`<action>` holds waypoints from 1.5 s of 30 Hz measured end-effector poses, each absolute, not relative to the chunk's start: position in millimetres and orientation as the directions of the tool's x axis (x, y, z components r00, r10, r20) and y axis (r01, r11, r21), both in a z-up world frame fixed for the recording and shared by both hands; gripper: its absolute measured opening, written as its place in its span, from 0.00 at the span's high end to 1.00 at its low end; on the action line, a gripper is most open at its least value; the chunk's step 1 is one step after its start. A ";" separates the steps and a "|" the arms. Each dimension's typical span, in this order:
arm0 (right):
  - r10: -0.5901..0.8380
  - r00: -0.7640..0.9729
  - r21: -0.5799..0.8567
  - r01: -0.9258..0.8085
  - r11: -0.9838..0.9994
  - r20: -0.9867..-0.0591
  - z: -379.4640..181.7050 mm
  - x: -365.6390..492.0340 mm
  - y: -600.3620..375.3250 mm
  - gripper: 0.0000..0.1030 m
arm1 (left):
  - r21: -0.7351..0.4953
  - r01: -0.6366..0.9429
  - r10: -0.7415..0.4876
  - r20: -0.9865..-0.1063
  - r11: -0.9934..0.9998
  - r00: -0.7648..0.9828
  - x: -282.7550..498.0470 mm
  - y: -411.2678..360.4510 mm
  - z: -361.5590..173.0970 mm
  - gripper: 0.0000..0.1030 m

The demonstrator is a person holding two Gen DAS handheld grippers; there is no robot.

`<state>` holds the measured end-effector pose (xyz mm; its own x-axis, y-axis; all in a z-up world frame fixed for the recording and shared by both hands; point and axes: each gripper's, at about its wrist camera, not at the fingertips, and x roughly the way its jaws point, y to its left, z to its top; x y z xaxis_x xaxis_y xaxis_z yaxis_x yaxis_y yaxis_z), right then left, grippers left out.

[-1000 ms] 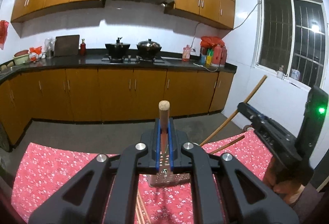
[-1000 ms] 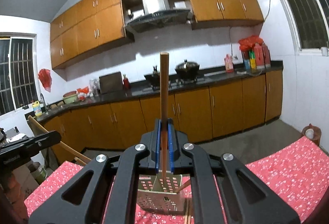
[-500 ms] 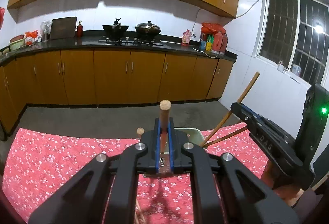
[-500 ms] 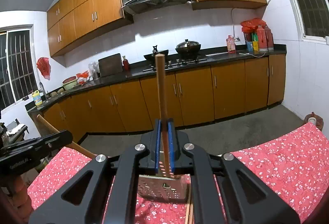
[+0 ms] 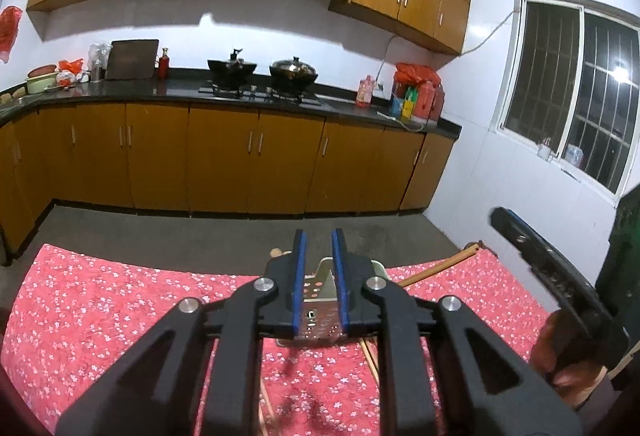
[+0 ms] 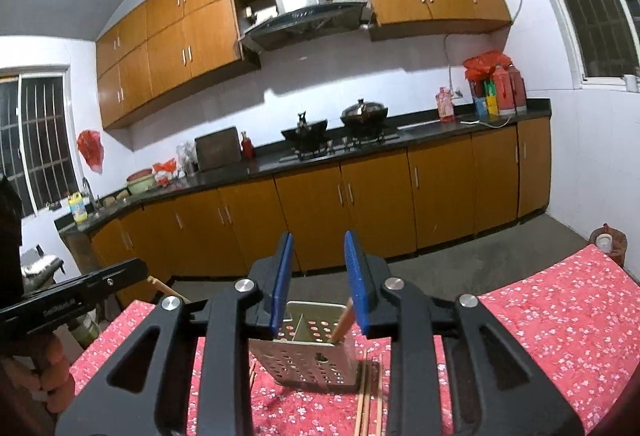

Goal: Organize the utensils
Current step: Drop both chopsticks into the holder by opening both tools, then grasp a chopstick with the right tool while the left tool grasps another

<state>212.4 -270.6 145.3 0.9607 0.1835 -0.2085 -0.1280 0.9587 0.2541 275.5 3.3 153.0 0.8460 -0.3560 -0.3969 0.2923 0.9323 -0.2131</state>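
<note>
A perforated metal utensil holder (image 6: 311, 352) stands on the red floral tablecloth (image 6: 560, 320); it also shows in the left wrist view (image 5: 318, 300). A wooden stick (image 6: 343, 324) leans inside it at the right. My right gripper (image 6: 318, 278) is open and empty just above the holder. My left gripper (image 5: 319, 276) is open and empty over the holder, with a wooden stick end (image 5: 275, 253) showing behind its left finger. Another wooden stick (image 5: 440, 267) slants out to the right. Loose chopsticks (image 6: 366, 396) lie on the cloth in front of the holder.
The other hand-held gripper shows at the right in the left wrist view (image 5: 560, 276) and at the left in the right wrist view (image 6: 72, 296). Kitchen cabinets (image 5: 256, 164) and a counter with pots stand across the floor behind the table.
Both grippers have opened and let go of their wooden sticks, which now stand in the holder. Both grippers have tilted and drawn back slightly.
</note>
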 end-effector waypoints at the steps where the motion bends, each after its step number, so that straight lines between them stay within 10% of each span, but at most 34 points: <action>1: 0.176 0.962 0.257 -0.120 0.959 -0.208 144.7 206.6 -273.9 0.73 | -0.216 0.290 -0.355 -0.390 0.932 0.849 270.2 6.6 153.2 0.84; 8: 0.083 0.927 0.244 0.010 0.970 -0.367 96.6 186.1 -308.8 0.73 | -0.200 0.217 -0.283 -0.413 0.955 0.866 234.4 37.4 128.3 0.79; 19: 0.176 0.663 0.239 0.004 0.971 -0.727 -42.0 220.1 -280.6 0.78 | -0.183 0.067 -0.177 -0.691 0.981 0.701 238.3 55.2 -1.6 0.77; 45: 0.018 0.636 0.140 0.143 0.980 -0.771 -78.3 217.5 -303.3 0.93 | -0.183 0.157 -0.241 -0.775 0.970 0.584 232.0 19.3 -65.6 0.85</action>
<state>217.5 -303.3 -78.3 0.6362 0.0176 -0.7713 0.1426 0.9798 0.1400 232.0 19.3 -65.6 0.5840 -0.2407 -0.7752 0.1573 0.9705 -0.1828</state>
